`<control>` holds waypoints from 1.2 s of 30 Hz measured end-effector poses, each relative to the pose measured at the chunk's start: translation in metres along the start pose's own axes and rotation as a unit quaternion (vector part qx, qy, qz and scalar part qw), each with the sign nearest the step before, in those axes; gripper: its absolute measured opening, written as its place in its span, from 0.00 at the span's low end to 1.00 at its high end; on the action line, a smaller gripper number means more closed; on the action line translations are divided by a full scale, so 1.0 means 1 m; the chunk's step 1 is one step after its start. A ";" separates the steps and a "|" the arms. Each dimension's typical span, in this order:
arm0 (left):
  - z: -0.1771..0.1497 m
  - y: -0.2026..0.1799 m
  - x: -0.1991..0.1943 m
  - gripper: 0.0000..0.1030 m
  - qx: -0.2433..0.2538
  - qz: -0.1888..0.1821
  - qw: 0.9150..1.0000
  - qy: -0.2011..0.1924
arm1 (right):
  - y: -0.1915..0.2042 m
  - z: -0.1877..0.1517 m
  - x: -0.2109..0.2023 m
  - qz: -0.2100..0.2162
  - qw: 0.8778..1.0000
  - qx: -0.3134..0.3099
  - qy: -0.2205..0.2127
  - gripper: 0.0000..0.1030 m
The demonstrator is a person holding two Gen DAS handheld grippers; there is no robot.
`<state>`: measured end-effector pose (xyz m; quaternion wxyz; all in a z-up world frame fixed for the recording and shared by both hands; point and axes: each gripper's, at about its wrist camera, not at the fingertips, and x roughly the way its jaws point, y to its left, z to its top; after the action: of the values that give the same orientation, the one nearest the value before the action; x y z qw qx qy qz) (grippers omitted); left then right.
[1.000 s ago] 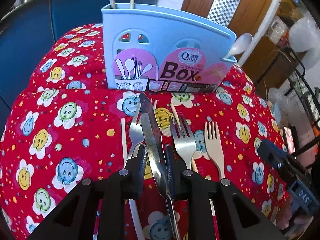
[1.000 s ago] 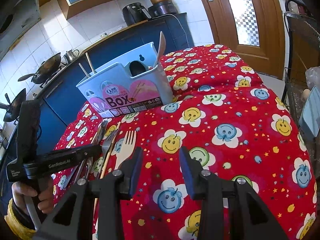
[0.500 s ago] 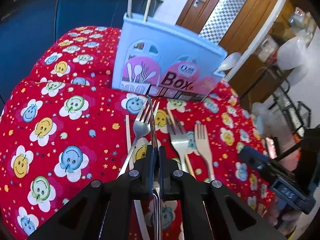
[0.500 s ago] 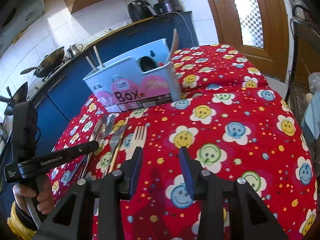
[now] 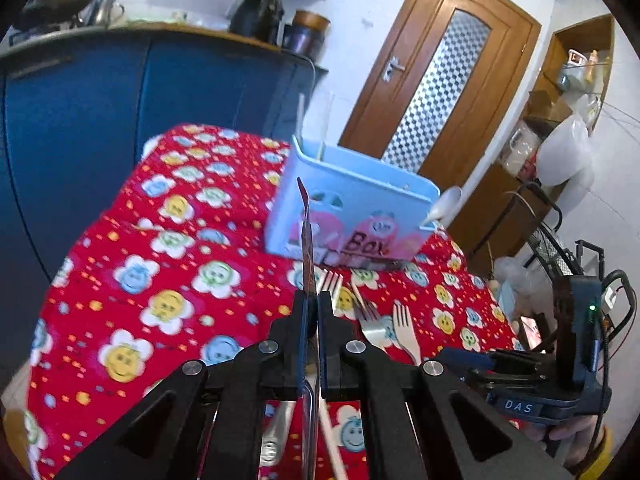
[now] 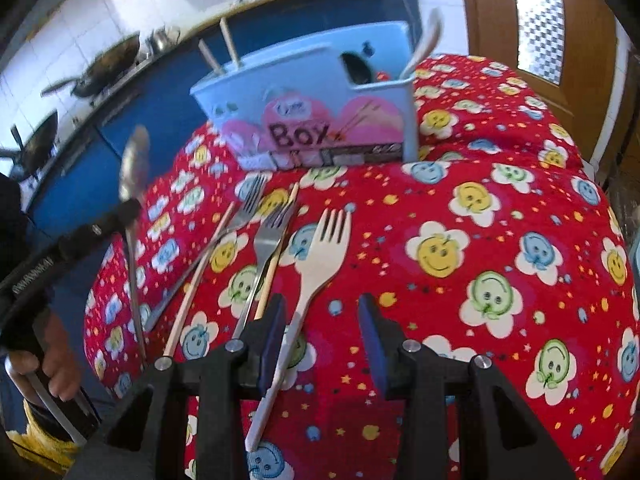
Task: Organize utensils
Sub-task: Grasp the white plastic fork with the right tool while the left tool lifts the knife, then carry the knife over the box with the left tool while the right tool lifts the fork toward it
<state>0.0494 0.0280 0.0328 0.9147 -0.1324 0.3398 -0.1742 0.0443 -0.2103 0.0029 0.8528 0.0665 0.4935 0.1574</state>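
Red cloth printed with smiley flowers (image 6: 500, 216) covers the table, with blue kitchen cabinets (image 5: 120, 92) and a wooden door (image 5: 436, 80) behind it. At the far side of the cloth stands a pale blue utensil box (image 6: 316, 108) labelled "Box", holding two chopsticks (image 6: 218, 50) at one end and a white spoon (image 6: 426, 46) at the other.

The left gripper (image 5: 312, 312) is closed tight on a metal knife (image 5: 306, 232); the blade runs out between the two pads and rises edge-on in front of the box, clear of the cloth. From the right wrist view the same knife (image 6: 134, 184) shows lifted off the table at the left, blurred.

The right gripper (image 6: 324, 332) is held with its fingers apart and nothing between them. A cream plastic fork (image 6: 316, 256) lies on the cloth with its handle passing just inside the left finger (image 6: 272, 336). Beside it lie two metal forks (image 6: 268, 236) and loose chopsticks (image 6: 200, 268), all near the front of the box.
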 end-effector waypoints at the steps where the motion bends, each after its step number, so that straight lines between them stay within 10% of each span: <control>1: 0.000 0.001 -0.002 0.04 0.001 0.001 1.000 -0.005 | 0.003 0.002 0.003 -0.004 1.000 -0.006 0.013 0.39; 18: 0.013 0.003 -0.019 0.04 0.014 -0.017 0.999 -0.041 | 0.031 0.028 0.035 -0.066 0.985 -0.067 0.143 0.07; 27: 0.040 -0.016 -0.028 0.03 0.040 -0.019 0.995 -0.086 | 0.000 0.023 -0.012 -0.004 1.000 -0.008 0.008 0.07; 36: 0.071 -0.043 -0.036 0.02 0.066 -0.017 0.989 -0.131 | -0.015 0.026 -0.059 0.013 0.990 0.010 -0.140 0.07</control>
<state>0.0617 0.0124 0.1208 0.9550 -0.0991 0.2025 -0.1928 0.0423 -0.2434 0.0601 0.9109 0.1026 0.3696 0.1524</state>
